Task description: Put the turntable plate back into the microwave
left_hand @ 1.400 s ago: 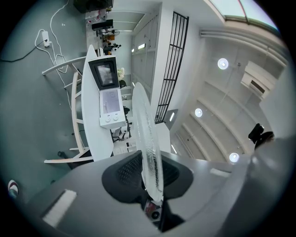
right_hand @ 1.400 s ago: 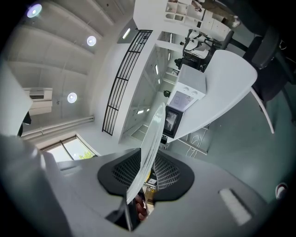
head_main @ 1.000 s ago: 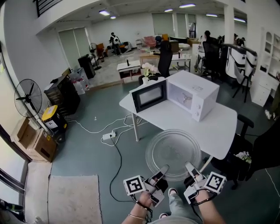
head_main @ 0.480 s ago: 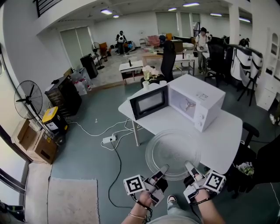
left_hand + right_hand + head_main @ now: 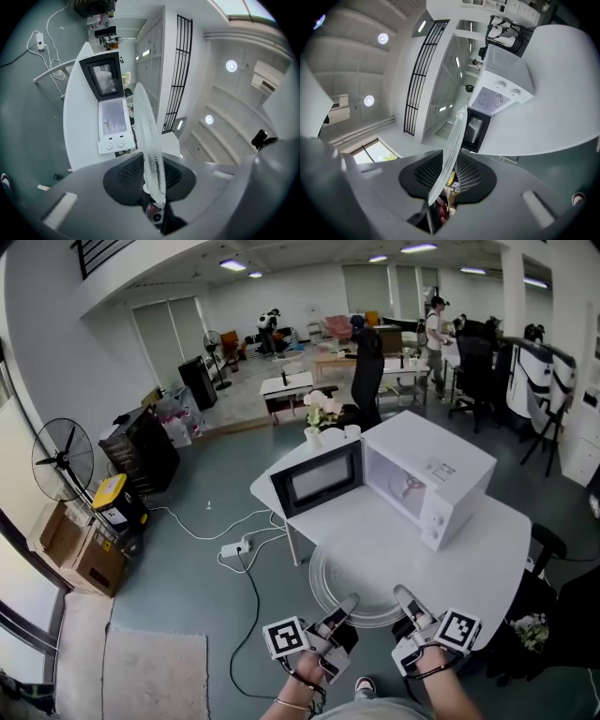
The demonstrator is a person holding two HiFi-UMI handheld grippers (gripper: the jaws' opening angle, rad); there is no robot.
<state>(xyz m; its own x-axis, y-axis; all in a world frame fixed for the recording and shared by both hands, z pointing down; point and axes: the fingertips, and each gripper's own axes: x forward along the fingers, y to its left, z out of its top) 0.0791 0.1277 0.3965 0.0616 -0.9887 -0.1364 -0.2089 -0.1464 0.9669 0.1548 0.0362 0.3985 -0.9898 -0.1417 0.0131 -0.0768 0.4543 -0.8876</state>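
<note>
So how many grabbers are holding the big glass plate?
2. The left gripper clamps the plate at its near rim on the left, and the right gripper clamps the near rim on the right. None are hidden.

Your left gripper [image 5: 349, 604] and right gripper [image 5: 405, 597] are each showing a black body, pale grey fingers and 1 white cube [image 5: 287, 637] printed with black square markers. Up close, the jaws are appearing as moulded grey shells lined with black mesh-textured pads [image 5: 129, 176]. You are wearing thin bands [image 5: 292, 702] on your left wrist.
</note>
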